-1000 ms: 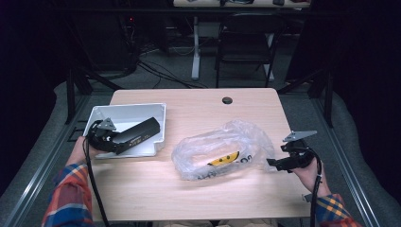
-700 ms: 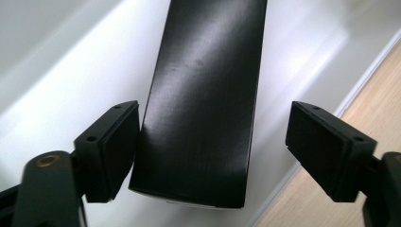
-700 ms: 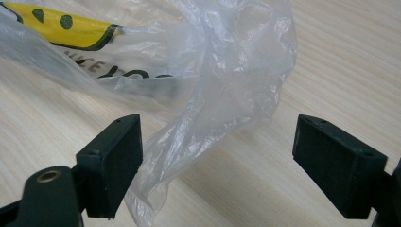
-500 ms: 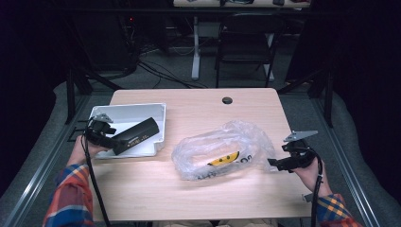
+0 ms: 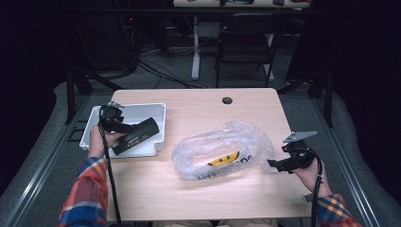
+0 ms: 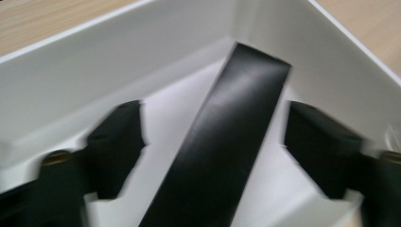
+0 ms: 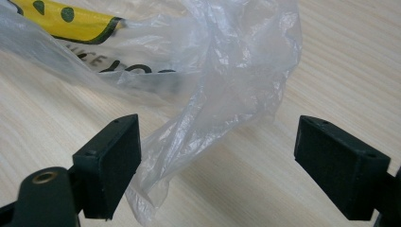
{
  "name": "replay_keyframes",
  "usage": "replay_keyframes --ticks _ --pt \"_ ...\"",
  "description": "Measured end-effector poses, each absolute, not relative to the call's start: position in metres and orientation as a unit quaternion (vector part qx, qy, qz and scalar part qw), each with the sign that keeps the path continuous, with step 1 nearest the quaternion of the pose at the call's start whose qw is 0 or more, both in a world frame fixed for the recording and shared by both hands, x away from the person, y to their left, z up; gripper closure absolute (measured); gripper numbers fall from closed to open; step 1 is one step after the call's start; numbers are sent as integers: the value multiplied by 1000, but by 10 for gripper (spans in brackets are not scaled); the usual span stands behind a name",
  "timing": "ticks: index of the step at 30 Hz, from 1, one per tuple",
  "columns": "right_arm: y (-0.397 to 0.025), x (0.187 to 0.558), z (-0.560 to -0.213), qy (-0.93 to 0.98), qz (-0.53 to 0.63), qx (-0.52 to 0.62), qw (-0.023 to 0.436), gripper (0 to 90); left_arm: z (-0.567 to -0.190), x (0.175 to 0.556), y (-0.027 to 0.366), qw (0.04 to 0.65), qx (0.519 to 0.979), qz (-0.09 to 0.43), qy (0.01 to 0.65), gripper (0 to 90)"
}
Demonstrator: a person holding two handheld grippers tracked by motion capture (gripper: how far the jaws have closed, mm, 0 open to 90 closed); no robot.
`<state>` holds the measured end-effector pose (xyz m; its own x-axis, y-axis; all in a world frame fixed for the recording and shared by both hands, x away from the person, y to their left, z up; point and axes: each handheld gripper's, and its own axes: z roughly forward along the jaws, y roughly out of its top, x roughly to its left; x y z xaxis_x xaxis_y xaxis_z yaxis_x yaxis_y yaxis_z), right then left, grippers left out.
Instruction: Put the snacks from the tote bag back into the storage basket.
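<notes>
A long black box (image 5: 137,135) lies slanted in a white tray (image 5: 150,109) at the table's left. My left gripper (image 5: 122,127) is at the box's near end. In the left gripper view the black box (image 6: 227,142) runs up between the jaws of the left gripper (image 6: 220,146), which stand open with a gap on each side. A crumpled clear plastic bag (image 5: 222,149) with a yellow print lies mid-table. My right gripper (image 5: 274,164) is open at its right end; in the right gripper view a twisted tail of the bag (image 7: 208,109) reaches between the spread jaws of the right gripper (image 7: 217,161).
The wooden table (image 5: 198,198) has a round cable hole (image 5: 227,100) near its far edge. A folding chair (image 5: 246,47) and a desk leg (image 5: 195,47) stand beyond the table on the dark floor.
The left hand and the black box have shifted slightly within the tray. The right gripper and the bag have barely moved.
</notes>
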<state>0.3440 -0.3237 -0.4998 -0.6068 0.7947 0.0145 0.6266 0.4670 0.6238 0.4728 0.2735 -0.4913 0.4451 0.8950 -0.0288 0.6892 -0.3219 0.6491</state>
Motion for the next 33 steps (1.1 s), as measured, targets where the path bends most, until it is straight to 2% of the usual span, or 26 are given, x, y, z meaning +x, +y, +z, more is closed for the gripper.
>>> replay_keyframes --ticks 5,6,8,9,14,22,33 --pt "-322 344 -500 847 297 417 139 151 -496 484 255 295 779 191 519 503" --pt "-322 344 -500 848 297 417 138 151 -498 487 252 297 780 188 518 572" --pt "-323 344 -500 848 296 417 140 152 -501 490 247 290 765 200 540 632" --pt "-323 344 -501 846 299 418 140 152 -503 492 245 296 758 198 546 692" --pt "-322 344 -500 849 295 414 142 153 -512 499 239 281 744 211 568 802" --pt "-321 344 -501 851 294 411 142 154 -524 505 235 266 736 207 587 896" --pt "-321 344 -500 850 294 412 144 154 -523 503 229 254 760 184 570 897"
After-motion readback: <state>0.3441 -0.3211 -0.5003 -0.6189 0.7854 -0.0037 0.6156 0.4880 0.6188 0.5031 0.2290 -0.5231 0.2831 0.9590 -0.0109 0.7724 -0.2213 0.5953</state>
